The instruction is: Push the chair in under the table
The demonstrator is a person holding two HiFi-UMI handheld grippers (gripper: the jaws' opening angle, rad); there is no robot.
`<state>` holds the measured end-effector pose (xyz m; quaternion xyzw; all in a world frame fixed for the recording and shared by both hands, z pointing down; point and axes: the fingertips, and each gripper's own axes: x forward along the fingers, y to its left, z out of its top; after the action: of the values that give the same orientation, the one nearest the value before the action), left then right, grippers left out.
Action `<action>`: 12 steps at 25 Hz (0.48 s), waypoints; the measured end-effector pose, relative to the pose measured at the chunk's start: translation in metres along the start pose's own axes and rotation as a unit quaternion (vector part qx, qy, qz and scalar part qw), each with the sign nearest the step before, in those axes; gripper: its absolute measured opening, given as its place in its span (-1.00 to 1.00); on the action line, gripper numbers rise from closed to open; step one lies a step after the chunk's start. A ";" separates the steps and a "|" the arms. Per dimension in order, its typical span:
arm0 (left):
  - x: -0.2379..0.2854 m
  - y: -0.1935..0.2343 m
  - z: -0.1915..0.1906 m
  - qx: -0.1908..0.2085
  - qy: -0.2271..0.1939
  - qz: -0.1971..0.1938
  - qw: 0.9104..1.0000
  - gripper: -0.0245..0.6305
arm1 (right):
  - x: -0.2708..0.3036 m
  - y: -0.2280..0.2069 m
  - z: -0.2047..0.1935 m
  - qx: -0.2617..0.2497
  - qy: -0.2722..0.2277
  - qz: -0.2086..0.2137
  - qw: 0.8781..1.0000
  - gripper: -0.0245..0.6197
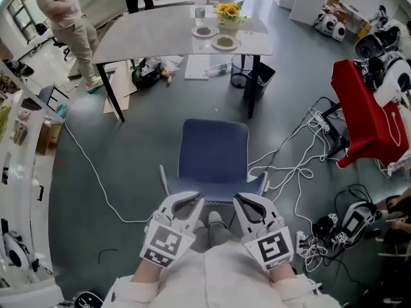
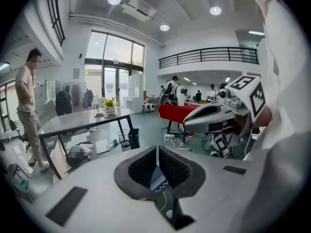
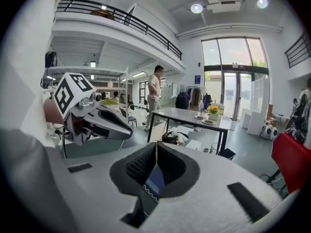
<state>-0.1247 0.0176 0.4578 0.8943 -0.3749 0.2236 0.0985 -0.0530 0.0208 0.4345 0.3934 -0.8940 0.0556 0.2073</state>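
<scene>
Both closed: left gripper (image 1: 187, 204), right gripper (image 1: 246, 204), by chair (image 1: 215, 149).

Your chair (image 1: 214, 149) is blue, centre frame; the table (image 1: 154, 34) above it, pale grey. Yellow flowers (image 1: 229, 9) show upper centre, a red cloth (image 1: 356, 114) at right.

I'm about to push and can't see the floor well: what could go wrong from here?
The white cables lie by the blue chair's right side and could snag a leg. The wire bin by the table leg stands near the chair's path. A hard bump could shake the flower vase on the table.
</scene>
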 end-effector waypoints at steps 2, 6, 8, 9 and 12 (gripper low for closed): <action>0.004 -0.002 -0.008 0.010 0.013 -0.006 1.000 -0.85 | 0.002 -0.002 -0.007 -0.011 0.014 -0.001 1.000 -0.91; 0.004 0.002 -0.021 0.025 0.035 -0.004 0.999 -0.85 | 0.005 0.001 -0.017 -0.028 0.032 0.001 0.999 -0.91; 0.004 0.003 -0.028 0.031 0.045 -0.002 0.998 -0.85 | 0.005 0.005 -0.021 -0.039 0.041 0.002 0.998 -0.91; 0.005 0.003 -0.031 0.036 0.051 -0.003 0.998 -0.84 | 0.005 0.007 -0.024 -0.043 0.046 0.003 0.998 -0.91; 0.009 0.002 -0.041 0.049 0.070 -0.008 0.996 -0.79 | 0.006 0.009 -0.033 -0.051 0.061 0.010 0.997 -0.91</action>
<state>-0.1338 0.0244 0.4987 0.8832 -0.3482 0.3034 0.0821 -0.0530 0.0314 0.4676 0.3695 -0.8851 0.0362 0.2806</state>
